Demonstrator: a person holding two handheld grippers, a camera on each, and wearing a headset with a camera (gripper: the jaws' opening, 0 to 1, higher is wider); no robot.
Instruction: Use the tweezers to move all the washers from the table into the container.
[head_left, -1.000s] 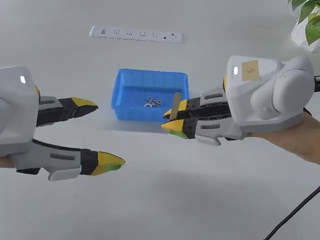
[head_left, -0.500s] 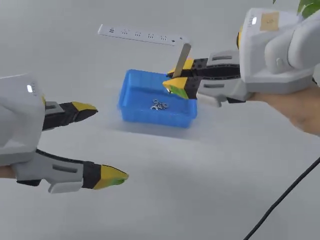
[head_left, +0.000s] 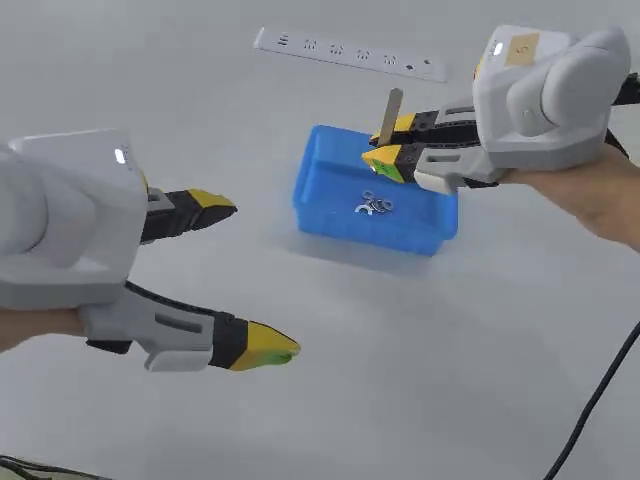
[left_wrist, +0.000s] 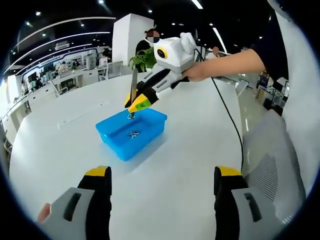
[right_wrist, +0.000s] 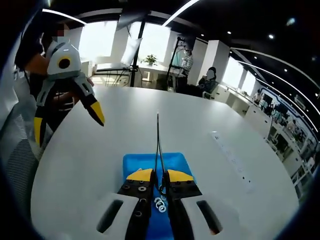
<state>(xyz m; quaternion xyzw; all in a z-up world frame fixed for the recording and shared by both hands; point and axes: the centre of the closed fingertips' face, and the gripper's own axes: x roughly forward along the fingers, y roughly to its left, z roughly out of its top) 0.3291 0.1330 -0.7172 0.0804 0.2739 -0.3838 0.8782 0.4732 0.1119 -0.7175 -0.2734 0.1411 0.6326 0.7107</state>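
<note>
Head view: left gripper (head_left: 245, 278) at the left, jaws spread wide with nothing between them, hovering above the bare white table (head_left: 400, 380). Right gripper (head_left: 385, 160) at the upper right, jaws closed tight on the tweezers (head_left: 390, 105), flat end sticking up above the jaws. Poised over the far side of the blue container (head_left: 360, 235). Inside, a small heap of washers (head_left: 375, 207) on the floor of the container. Beyond it, a white power strip (head_left: 350, 55) lying flat on the table. At the lower right, a dark cable (head_left: 600, 400).

Left gripper view: own jaws rising from the bottom, far apart and empty. Ahead and between them, the container (left_wrist: 115, 142) with the washers (left_wrist: 133, 133) near its middle. Right gripper (left_wrist: 140, 104) reaching in from the upper right, clamped on the tweezers (left_wrist: 133, 85). Tweezers near upright, lower tip pointing down at the container's far edge. Cannot tell whether anything is pinched at that tip. Behind, a leafy plant (left_wrist: 142, 57).

Right gripper view: own jaws pressed together around the tweezers (right_wrist: 158, 140), seen edge-on as a thin line running forward. Container (right_wrist: 177, 161) directly under the jaws, washers (right_wrist: 160, 204) lying in it between the two jaw bodies. Left gripper (right_wrist: 68, 125) at the upper left, jaws agape, well apart from the container. Power strip (right_wrist: 232, 160) off to the right on the table.
</note>
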